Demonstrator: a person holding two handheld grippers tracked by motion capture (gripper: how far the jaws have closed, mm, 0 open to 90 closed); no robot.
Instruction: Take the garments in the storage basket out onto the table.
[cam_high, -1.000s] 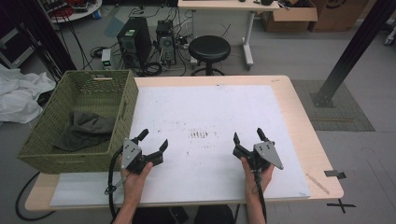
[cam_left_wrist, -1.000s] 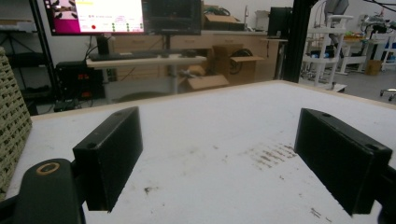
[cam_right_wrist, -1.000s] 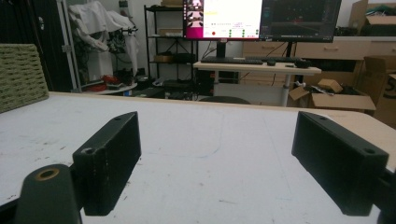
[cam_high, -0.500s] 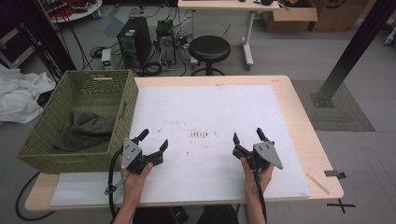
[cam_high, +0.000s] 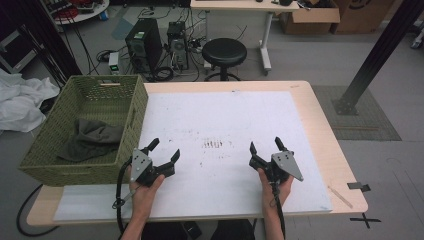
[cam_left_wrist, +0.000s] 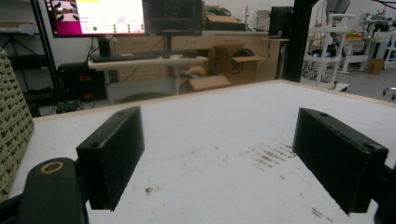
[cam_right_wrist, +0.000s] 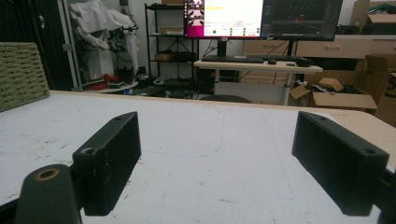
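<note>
Both grippers — the left gripper (cam_high: 164, 150) and the right gripper (cam_high: 264, 146) — are held spread wide and empty above the white table sheet (cam_high: 225, 120).

No legible text, monitor (cam_right_wrist: 261, 18) writing too small (blurred)

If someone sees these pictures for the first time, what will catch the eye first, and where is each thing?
First come the two black grippers, the left gripper and the right gripper, both held open low over the near part of the white table sheet. Next is the green woven basket at the table's left edge, with a dark grey cloth crumpled inside it. Brownish smudges mark the sheet between the grippers.
</note>
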